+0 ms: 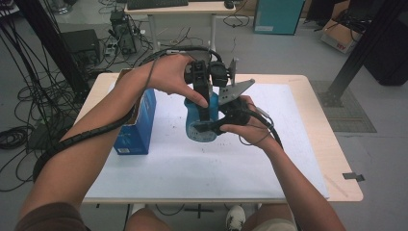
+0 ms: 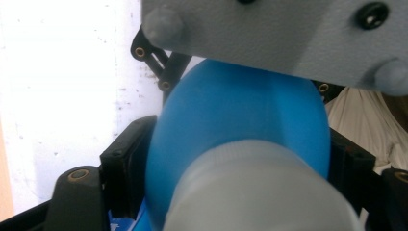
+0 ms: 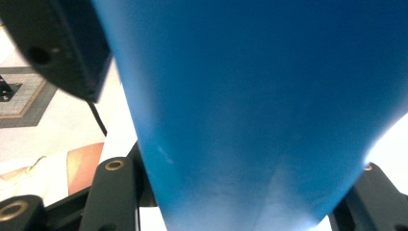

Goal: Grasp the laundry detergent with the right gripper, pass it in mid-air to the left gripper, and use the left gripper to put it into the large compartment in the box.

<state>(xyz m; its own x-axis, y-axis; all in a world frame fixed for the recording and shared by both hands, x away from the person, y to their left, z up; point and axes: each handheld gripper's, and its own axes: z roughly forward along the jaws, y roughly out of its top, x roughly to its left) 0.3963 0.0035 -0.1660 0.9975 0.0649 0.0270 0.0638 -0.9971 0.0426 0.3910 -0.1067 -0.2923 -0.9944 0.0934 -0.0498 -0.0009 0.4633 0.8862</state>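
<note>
Blue bottle point(image 2: 240, 120), upright, white cap point(image 2: 260, 192) toward left gripper point(image 1: 202, 91)

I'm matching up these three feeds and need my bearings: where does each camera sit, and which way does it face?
High view: above the person's side, looking forward and down on the table; both forearms, left gripper, right gripper.
Left gripper view: rides the left gripper, looking along its jaws at the white cap of the blue bottle.
Right gripper view: rides the right gripper, facing the bottle's blue wall between its jaws.
Shared: all three show the blue bottle.
</note>
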